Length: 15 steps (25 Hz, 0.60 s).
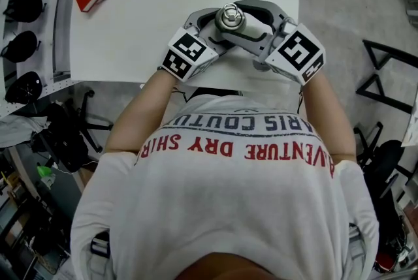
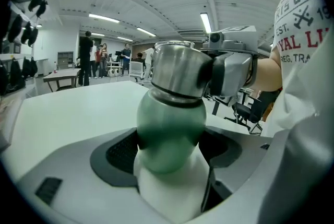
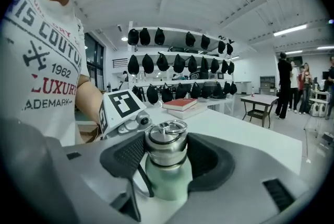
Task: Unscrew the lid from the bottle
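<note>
left claw (image 2: 169, 157) pinching green bottle (image 2: 171, 124) body, right claw (image 3: 166, 159) clamped on steel lid (image 3: 166, 140); smooth rigid metal, likely slippery, so grip firm.

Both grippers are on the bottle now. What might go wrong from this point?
The right gripper pinches the smooth steel lid; its pads may slip when twisting. The left gripper holds the bottle at its rounded green part, so the body might turn with the lid. All this happens by the near edge of the table; a dropped bottle could fall off.
</note>
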Each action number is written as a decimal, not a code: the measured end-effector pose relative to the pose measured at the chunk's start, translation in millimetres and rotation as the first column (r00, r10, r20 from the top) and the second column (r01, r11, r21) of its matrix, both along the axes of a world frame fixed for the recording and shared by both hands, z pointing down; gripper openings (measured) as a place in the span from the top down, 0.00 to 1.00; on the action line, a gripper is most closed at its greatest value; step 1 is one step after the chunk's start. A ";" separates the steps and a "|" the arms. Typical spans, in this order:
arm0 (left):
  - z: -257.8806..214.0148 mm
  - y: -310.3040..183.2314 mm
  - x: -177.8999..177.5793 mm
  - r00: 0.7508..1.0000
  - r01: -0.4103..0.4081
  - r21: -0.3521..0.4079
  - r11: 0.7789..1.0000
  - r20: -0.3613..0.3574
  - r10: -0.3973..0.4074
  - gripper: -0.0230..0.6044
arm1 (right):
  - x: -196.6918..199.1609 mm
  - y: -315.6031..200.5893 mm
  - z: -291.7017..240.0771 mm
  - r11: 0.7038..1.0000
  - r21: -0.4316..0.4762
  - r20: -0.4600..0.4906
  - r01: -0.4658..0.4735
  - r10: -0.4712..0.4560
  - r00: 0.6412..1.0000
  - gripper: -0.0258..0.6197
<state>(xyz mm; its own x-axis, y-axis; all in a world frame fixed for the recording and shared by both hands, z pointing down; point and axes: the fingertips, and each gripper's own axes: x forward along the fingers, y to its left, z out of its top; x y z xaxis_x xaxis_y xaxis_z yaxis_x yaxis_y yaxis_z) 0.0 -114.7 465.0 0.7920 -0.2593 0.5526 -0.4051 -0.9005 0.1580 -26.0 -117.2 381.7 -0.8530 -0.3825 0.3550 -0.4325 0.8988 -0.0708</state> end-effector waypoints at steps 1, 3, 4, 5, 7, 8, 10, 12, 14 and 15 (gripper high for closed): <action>-0.1 0.9 0.2 1.000 -0.025 -0.003 1.000 0.006 0.025 0.37 | -0.1 0.8 -0.2 1.000 -0.002 -0.007 0.022 -0.022 1.000 0.57; 0.0 2.4 0.0 0.996 -0.082 -0.009 0.997 0.019 0.082 0.37 | -0.7 2.0 -0.4 0.998 -0.006 -0.016 0.067 -0.067 0.998 0.57; 0.3 3.0 -0.2 0.993 -0.112 -0.012 0.994 0.025 0.113 0.37 | -1.1 2.5 -0.3 0.996 -0.008 -0.019 0.088 -0.088 0.996 0.57; 0.7 3.7 -0.3 0.989 -0.142 -0.016 0.990 0.033 0.142 0.37 | -1.4 3.1 0.0 0.994 -0.009 -0.023 0.108 -0.108 0.994 0.57; 1.4 4.8 -0.5 0.980 -0.192 -0.023 0.981 0.046 0.193 0.37 | -1.7 4.2 0.7 0.989 -0.008 -0.034 0.144 -0.145 0.989 0.57; 1.6 5.1 -0.7 0.975 -0.213 -0.027 0.977 0.052 0.214 0.37 | -1.9 4.6 0.8 0.987 -0.005 -0.039 0.161 -0.162 0.986 0.57; 2.0 5.8 -1.3 0.964 -0.258 -0.031 0.966 0.059 0.259 0.37 | -3.1 5.4 -0.2 0.980 0.002 -0.046 0.197 -0.197 0.979 0.57; 1.8 6.5 -1.8 0.949 -0.308 -0.036 0.951 0.067 0.309 0.37 | -5.4 5.8 -2.7 0.971 0.011 -0.040 0.237 -0.237 0.971 0.57; 1.6 7.1 -2.5 0.929 -0.360 -0.042 0.932 0.076 0.362 0.37 | -6.3 6.1 -2.5 0.960 0.009 -0.052 0.280 -0.279 0.959 0.57; 1.9 7.4 -3.1 0.917 -0.388 -0.042 0.921 0.080 0.390 0.37 | -6.0 6.5 -1.1 0.953 0.005 -0.067 0.304 -0.303 0.951 0.57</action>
<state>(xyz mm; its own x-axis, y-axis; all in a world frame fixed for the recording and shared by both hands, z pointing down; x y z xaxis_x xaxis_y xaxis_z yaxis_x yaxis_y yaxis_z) -3.1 -107.3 466.8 0.7774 0.0741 0.6246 -0.0369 -0.9860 0.1628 -32.0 -110.7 380.6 -0.9048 -0.1151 0.4099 -0.1428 0.9890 -0.0374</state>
